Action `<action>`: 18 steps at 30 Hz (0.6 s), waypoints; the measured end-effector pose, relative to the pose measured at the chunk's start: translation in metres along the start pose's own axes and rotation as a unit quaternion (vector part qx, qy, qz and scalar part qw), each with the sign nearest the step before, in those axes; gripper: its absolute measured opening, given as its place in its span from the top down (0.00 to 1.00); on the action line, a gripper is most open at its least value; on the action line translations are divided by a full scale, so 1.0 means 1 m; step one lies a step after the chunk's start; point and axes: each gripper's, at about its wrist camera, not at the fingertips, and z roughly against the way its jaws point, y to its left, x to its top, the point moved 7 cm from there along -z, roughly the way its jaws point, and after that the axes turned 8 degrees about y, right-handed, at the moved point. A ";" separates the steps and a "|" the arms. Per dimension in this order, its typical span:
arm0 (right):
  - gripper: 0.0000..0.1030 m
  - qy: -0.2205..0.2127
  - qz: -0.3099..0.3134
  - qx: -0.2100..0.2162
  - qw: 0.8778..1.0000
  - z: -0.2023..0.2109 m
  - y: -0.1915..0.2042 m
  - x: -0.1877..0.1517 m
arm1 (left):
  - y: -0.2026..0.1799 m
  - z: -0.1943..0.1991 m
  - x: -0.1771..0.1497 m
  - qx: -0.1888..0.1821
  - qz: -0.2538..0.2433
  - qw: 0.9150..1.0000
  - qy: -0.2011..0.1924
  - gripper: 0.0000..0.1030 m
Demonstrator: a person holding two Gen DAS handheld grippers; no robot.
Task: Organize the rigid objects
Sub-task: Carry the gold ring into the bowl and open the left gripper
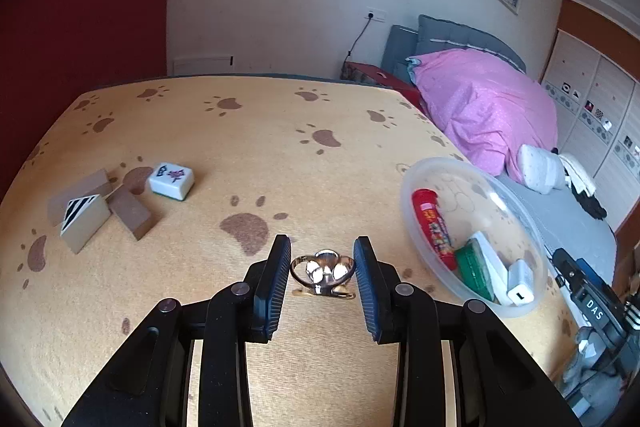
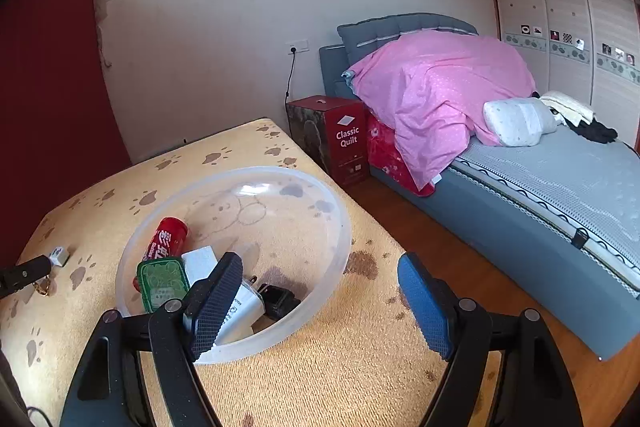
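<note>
Left wrist view: the left gripper [image 1: 322,259] is clenched on a gold metal clip [image 1: 323,273] above the paw-print table [image 1: 248,131]'s near edge, with a mahjong tile [image 1: 172,180] and wooden blocks [image 1: 96,211] toward the left edge and the clear plastic bowl [image 1: 472,239] by the right edge. Right wrist view: the right gripper [image 2: 320,299] hangs released and empty over the bowl's [image 2: 320,211] near rim, and inside sit a red tube [image 2: 168,239], green tin [image 2: 162,283] and white charger [image 2: 244,307].

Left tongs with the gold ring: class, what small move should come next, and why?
Probably carry the gold ring, clamped in the left tongs, across to the clear bowl and release it there. Other small items already lie inside, while blocks and a tile wait outside.
</note>
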 end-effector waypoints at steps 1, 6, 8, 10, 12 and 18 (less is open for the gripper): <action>0.19 0.002 0.001 0.003 1.000 -0.001 0.000 -0.001 | -0.006 -0.001 0.001 -0.003 -0.005 1.000 0.001 0.67; 0.19 0.002 -0.001 0.010 1.000 -0.002 -0.001 -0.005 | -0.027 -0.003 -0.001 -0.005 -0.032 0.999 0.001 0.67; 0.19 0.004 -0.003 0.013 1.000 -0.001 -0.002 -0.006 | -0.030 -0.004 -0.001 -0.003 -0.033 0.999 0.003 0.67; 0.19 0.006 -0.004 0.017 1.000 -0.002 -0.003 -0.007 | -0.031 -0.004 -0.001 -0.001 -0.032 0.999 0.004 0.67; 0.19 0.006 -0.003 0.020 1.000 -0.001 -0.002 -0.008 | -0.033 -0.004 -0.001 0.001 -0.035 0.999 0.003 0.67; 0.19 0.008 -0.004 0.027 1.000 0.000 -0.003 -0.008 | -0.040 -0.008 -0.011 -0.010 -0.034 0.999 0.022 0.65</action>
